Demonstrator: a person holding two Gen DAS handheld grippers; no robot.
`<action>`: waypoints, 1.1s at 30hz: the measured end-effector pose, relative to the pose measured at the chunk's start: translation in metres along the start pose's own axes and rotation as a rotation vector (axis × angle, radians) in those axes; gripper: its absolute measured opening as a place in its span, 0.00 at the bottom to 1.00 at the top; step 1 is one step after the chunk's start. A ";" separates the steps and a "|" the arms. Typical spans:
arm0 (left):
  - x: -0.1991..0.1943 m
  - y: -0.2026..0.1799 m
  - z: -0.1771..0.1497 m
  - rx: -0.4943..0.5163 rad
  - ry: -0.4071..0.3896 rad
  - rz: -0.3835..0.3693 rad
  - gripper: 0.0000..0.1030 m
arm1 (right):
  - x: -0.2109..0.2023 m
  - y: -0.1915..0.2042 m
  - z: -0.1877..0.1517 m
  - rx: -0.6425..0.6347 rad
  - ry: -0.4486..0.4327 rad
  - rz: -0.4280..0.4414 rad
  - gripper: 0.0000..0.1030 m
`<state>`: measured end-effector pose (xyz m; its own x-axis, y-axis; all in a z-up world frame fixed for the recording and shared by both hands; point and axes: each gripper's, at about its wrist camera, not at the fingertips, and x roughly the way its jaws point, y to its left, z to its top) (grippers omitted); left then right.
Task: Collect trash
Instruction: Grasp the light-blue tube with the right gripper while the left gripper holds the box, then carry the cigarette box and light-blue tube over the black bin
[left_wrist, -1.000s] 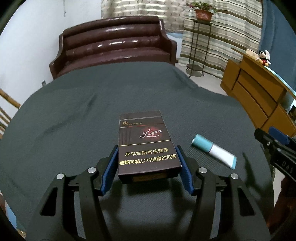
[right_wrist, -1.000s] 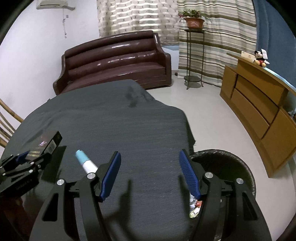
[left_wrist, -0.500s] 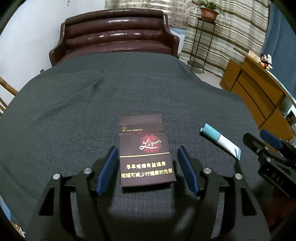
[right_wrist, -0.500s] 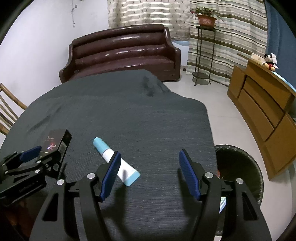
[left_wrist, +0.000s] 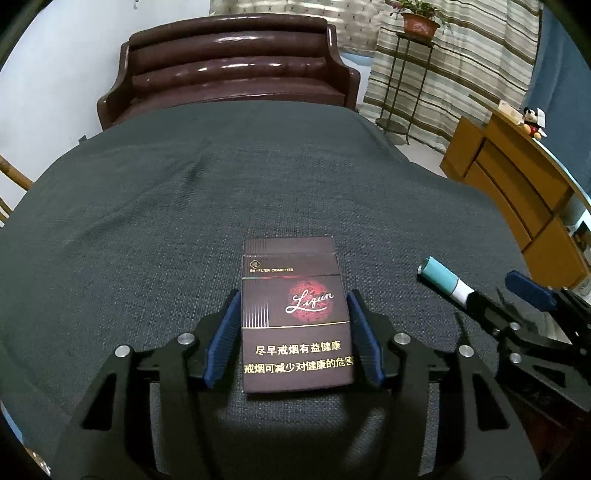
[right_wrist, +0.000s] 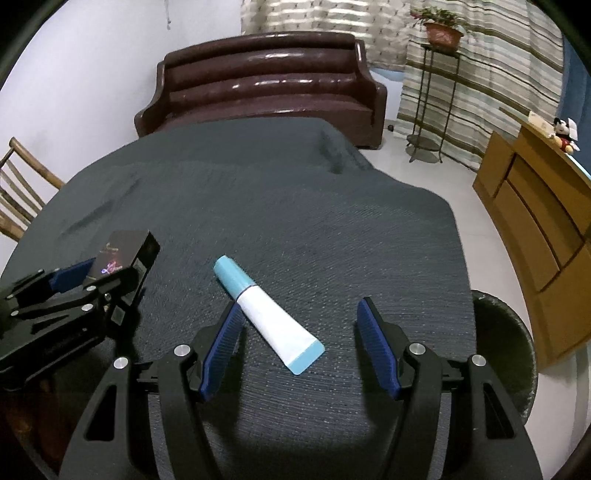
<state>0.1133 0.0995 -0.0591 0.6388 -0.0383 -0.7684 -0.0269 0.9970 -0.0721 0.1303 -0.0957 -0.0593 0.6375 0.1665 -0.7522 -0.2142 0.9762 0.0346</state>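
The left gripper (left_wrist: 293, 334) pinches the cigarette pack (left_wrist: 295, 314) flat on the dark tablecloth (left_wrist: 147, 221), the right gripper (right_wrist: 299, 341) gapes empty around the tube (right_wrist: 269, 315), so both remain uncollected, the bin (right_wrist: 506, 343) waiting at three o'clock.

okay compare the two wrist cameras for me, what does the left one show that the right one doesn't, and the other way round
Only the left wrist view shows the printed face of the cigarette pack, squeezed between the left gripper pads. Only the right wrist view shows the black trash bin beside the table and the whole tube, lying between the open right gripper fingers. Both show pack, tube, the dark tablecloth, sofa and wooden cabinet.
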 end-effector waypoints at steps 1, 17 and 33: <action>0.000 0.002 -0.001 0.004 0.000 -0.002 0.54 | 0.002 0.001 0.001 -0.005 0.011 0.002 0.62; -0.005 -0.003 -0.004 0.049 -0.002 0.017 0.54 | 0.004 0.017 -0.003 -0.048 0.052 0.034 0.25; -0.010 -0.016 -0.017 0.100 -0.050 0.047 0.54 | -0.008 0.010 -0.011 0.008 0.006 0.019 0.20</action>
<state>0.0946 0.0830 -0.0612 0.6764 0.0093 -0.7365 0.0174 0.9994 0.0286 0.1145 -0.0887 -0.0599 0.6288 0.1838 -0.7555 -0.2204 0.9739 0.0535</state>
